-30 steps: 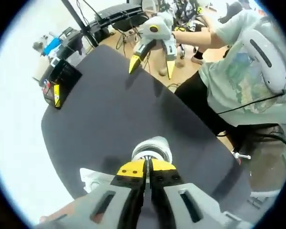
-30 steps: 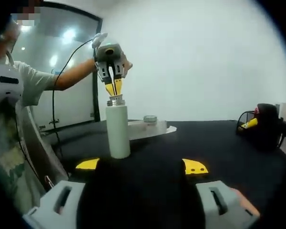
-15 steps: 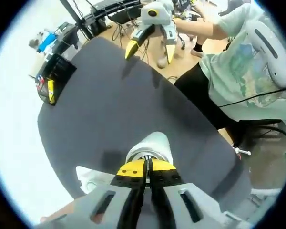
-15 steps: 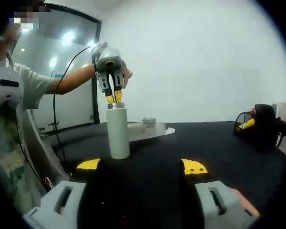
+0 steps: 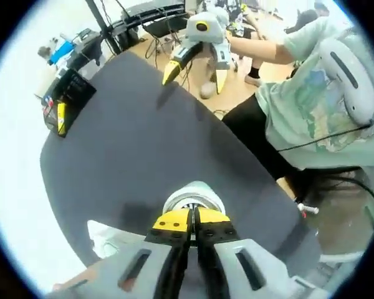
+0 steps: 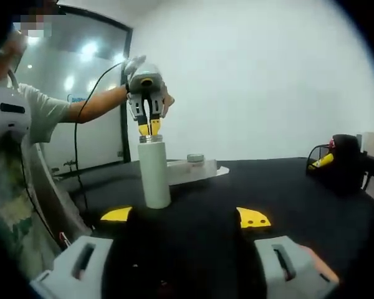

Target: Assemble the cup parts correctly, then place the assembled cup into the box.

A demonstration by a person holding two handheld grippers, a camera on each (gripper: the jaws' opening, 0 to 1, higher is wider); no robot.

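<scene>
A tall white cup (image 6: 154, 171) stood upright on a dark table (image 6: 299, 180), with a silver ring at its top. In the right gripper view the left gripper (image 6: 149, 128) hung right over the cup, held by a person's hand (image 6: 164, 99). Its 2 yellow tips pointed down at the cup's mouth and were pressed close together. They looked to be at the silver rim, but I could not tell if they were pinching anything.

In the left gripper view we looked down on the cup (image 5: 193, 198) from above. The left gripper (image 5: 194, 222) had its yellow and black jaws closed tight, with just a thin line between them, right over the cup's round top. A white flat thing (image 5: 109, 235) lay on the table (image 5: 137, 143) beside the cup. In the right gripper view this white flat thing (image 6: 196, 169) sat behind the cup, with a small round grey part (image 6: 195, 157) on it.

The right gripper (image 5: 194, 67) showed far off in the left gripper view, up in the air past the table edge. Its 2 yellow tips were spread wide apart and held nothing. In its own view the right gripper (image 6: 186, 215) also had its yellow tips far apart.

A black box (image 6: 346, 163) sat well apart at the far side of the table.
</scene>
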